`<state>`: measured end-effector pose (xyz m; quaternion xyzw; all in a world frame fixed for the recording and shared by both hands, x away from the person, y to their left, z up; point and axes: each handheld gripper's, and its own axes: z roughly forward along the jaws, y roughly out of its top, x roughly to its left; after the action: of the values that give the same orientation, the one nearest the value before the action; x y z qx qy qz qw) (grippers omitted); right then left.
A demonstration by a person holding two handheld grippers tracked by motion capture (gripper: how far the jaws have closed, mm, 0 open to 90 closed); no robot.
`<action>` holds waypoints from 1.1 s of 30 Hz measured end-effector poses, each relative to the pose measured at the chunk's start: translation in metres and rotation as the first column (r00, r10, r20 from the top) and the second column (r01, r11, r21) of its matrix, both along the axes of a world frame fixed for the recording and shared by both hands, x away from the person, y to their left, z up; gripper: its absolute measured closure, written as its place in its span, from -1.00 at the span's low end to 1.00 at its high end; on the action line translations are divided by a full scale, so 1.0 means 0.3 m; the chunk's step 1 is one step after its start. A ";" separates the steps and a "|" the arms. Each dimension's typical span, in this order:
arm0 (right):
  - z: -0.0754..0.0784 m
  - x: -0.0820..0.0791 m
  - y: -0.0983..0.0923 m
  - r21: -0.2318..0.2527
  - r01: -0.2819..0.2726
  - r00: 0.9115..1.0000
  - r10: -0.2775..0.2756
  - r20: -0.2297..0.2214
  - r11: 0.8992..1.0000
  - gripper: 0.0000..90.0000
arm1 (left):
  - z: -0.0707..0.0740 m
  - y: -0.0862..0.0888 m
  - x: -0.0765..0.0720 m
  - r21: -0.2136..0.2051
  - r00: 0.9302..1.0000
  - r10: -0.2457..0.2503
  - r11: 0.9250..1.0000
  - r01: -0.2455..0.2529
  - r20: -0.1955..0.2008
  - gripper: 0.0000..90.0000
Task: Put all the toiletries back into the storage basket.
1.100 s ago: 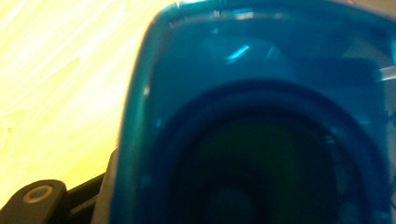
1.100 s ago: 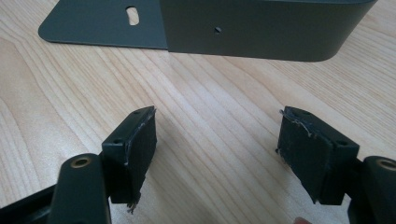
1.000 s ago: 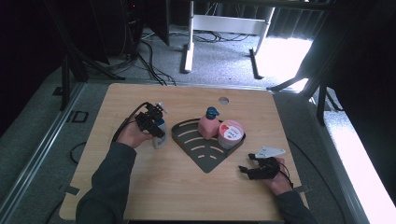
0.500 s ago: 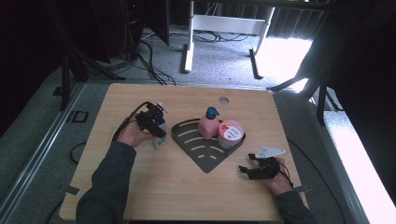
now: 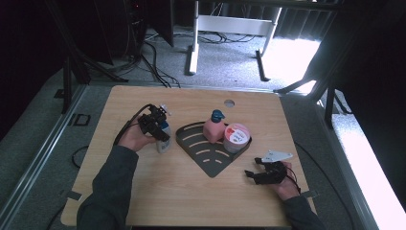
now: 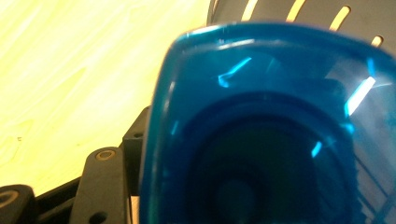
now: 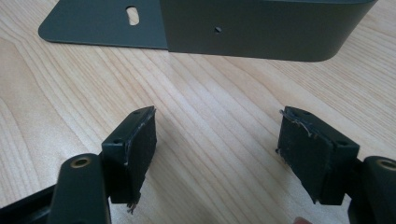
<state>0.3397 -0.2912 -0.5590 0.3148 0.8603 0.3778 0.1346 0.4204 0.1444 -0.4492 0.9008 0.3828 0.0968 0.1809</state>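
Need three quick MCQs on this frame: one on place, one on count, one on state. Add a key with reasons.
1. Where does the blue bottle stand?
A. Inside the rack
B. On the table, left of the rack
C. On the floor

2. How many containers sit in the rack?
A. One
B. Two
C. Four

3. What state is the right claw in?
A. Shut on the tub
B. Shut on the pink bottle
C. Open and empty

Key:
1 B, the high view shows it on the wood beside the rack's left edge.
2 B, only the pink bottle and the tub are in it.
3 C, the right gripper view shows bare wood between its spread jaws.
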 end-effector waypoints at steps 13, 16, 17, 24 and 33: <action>0.000 0.000 0.000 0.000 0.000 1.000 0.000 0.000 1.000 -0.38 | -0.012 -0.012 0.001 0.021 0.999 -0.029 0.999 0.029 -0.019 0.06; 0.000 0.000 0.000 0.000 -0.001 1.000 0.001 0.000 1.000 -0.38 | -0.011 -0.007 0.000 0.022 0.999 -0.029 0.999 0.029 -0.025 0.16; 0.000 0.000 0.000 0.000 -0.001 1.000 0.001 0.000 1.000 -0.39 | -0.010 -0.007 0.000 0.020 0.999 -0.029 0.999 0.029 -0.027 0.18; 0.000 0.000 0.000 0.000 -0.001 1.000 0.001 0.001 1.000 -0.39 | -0.008 -0.009 -0.003 0.022 0.999 -0.032 0.999 0.033 -0.030 0.21; 0.000 0.000 0.000 0.000 -0.001 1.000 0.001 0.000 1.000 -0.39 | -0.008 -0.006 -0.002 0.013 0.999 -0.024 1.000 0.024 -0.036 0.22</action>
<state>0.3398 -0.2913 -0.5591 0.3144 0.8603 0.3780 0.1345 0.4199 0.1425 -0.4516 0.9081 0.3744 0.0811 0.1692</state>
